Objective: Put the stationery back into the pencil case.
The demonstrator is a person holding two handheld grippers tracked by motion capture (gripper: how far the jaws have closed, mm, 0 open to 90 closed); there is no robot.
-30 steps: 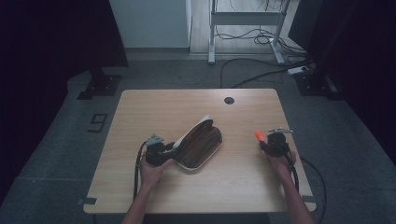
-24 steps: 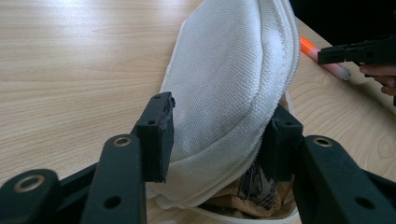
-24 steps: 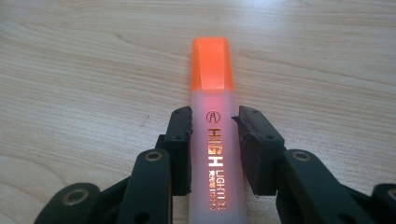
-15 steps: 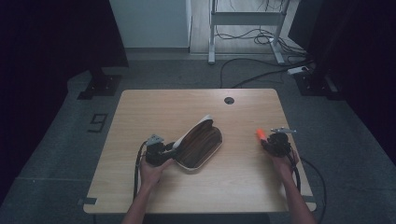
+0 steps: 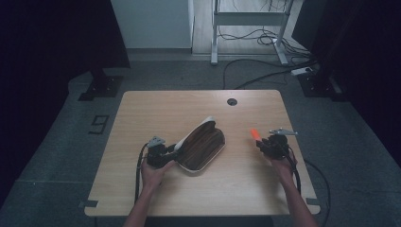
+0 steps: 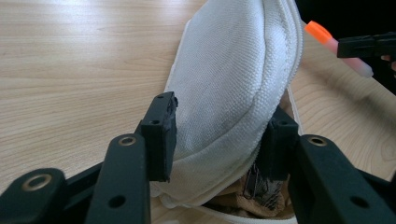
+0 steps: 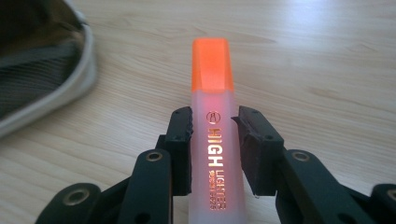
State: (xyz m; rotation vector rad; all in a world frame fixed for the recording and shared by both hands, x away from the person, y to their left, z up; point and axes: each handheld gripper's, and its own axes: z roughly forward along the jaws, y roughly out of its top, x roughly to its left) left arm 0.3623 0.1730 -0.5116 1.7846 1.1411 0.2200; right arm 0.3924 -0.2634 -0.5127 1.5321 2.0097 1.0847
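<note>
Change: hardly any over the last second; the right gripper (image 5: 273, 143) with the highlighter (image 5: 255, 134) has crept a touch inward and up from the right edge, while the left gripper (image 5: 158, 153) has kept its place at the case (image 5: 201, 145).
Meaning: as I judge it, the carry toward the case has barely begun; the highlighter is still well apart from the opening, so putting it in remains to be done.
Left jaws: closed partway onto the near end of the case (image 6: 238, 84), one pad on each side of the white fabric, holding the lid raised so the inside is exposed.
Right jaws: pinched on the highlighter (image 7: 212, 140) at mid-barrel, its orange cap pointing ahead past the tips.
Case: lies mid-desk (image 5: 156, 106), opened, dark lining showing, white lid tilted up on its far side.
Highlighter: held above the desk to the right of the case, cap aimed toward it, touching nothing but the jaws.
Next: swing the cap over the open rim and lower it in.
</note>
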